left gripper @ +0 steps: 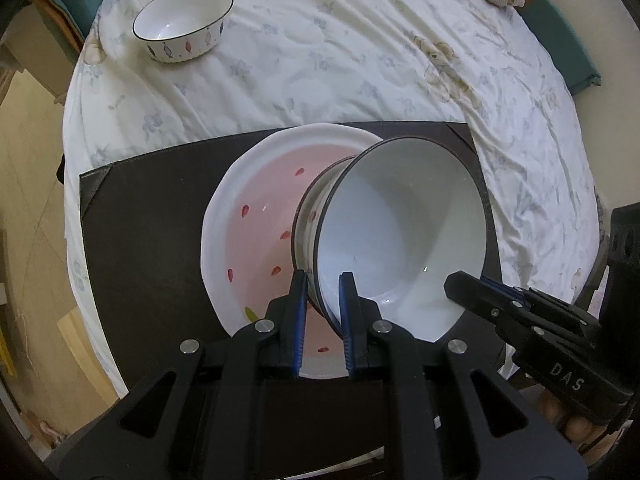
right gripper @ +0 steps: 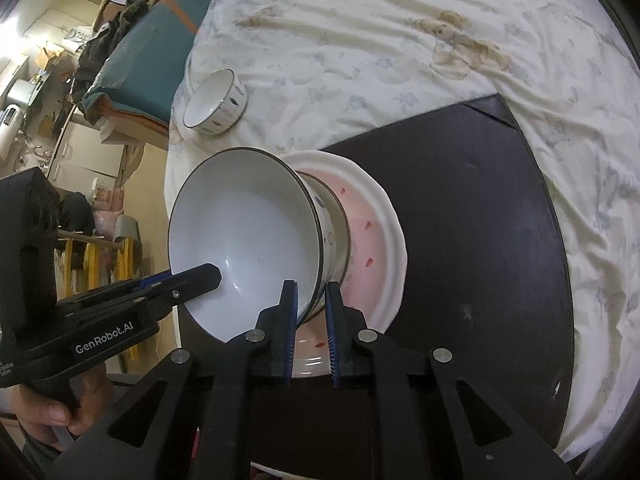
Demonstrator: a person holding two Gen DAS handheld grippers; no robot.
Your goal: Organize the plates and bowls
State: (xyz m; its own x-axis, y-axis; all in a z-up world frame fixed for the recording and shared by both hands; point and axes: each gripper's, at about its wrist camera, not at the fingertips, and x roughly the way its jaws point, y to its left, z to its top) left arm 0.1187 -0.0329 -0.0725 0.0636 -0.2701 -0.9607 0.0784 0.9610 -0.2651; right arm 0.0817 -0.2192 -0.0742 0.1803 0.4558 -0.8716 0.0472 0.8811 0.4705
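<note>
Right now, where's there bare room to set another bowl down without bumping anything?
The dark mat is bare on its right side, between the pink plate and the quilt. The quilt is open beyond the mat too, right of the small bowl. It is crowded at the plate, where both grippers grip the big bowl's rim.

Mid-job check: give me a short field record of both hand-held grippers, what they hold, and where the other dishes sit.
left hand-held gripper: shut on the near rim of the held bowl
right hand-held gripper: shut on the same bowl's rim, opposite side
held bowl: white inside, dark rim, tilted, over the pink plate
pink plate: on the dark mat
second bowl: upright on the white cloth, apart from the mat
</note>
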